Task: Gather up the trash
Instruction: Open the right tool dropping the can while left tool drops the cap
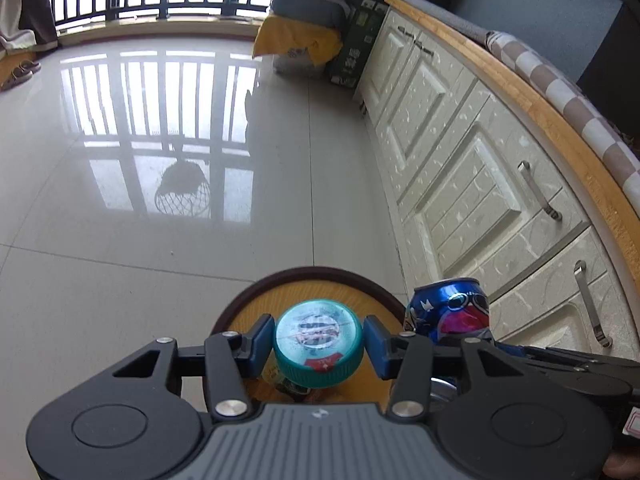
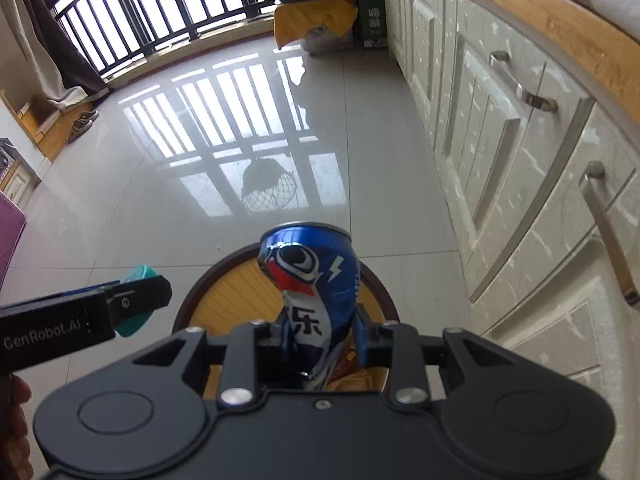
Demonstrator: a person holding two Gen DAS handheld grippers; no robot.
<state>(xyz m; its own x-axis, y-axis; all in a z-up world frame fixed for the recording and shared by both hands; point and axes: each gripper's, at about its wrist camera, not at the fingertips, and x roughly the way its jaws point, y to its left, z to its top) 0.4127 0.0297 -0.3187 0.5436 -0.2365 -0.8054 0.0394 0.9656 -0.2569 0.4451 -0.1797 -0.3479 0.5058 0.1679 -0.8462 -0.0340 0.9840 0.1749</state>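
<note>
Pinched in my left gripper (image 1: pixel 319 346), the teal-capped bottle (image 1: pixel 319 340) hangs over the bin (image 1: pixel 256 300); my right gripper (image 2: pixel 320 336) squeezes the crushed can (image 2: pixel 310 280). I should centre both above the rim before letting go.

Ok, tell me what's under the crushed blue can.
Below the crushed blue can, gripped in the right claw, sits a round bin with a dark rim and yellow-orange interior. The can and claw cover its contents.

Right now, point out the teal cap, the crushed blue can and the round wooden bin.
teal cap (image 1: pixel 319 329): left wrist view, flat top.
crushed blue can (image 2: pixel 316 276): right wrist view, dented side.
round wooden bin (image 2: pixel 228 292): right wrist view, inner wall.
</note>
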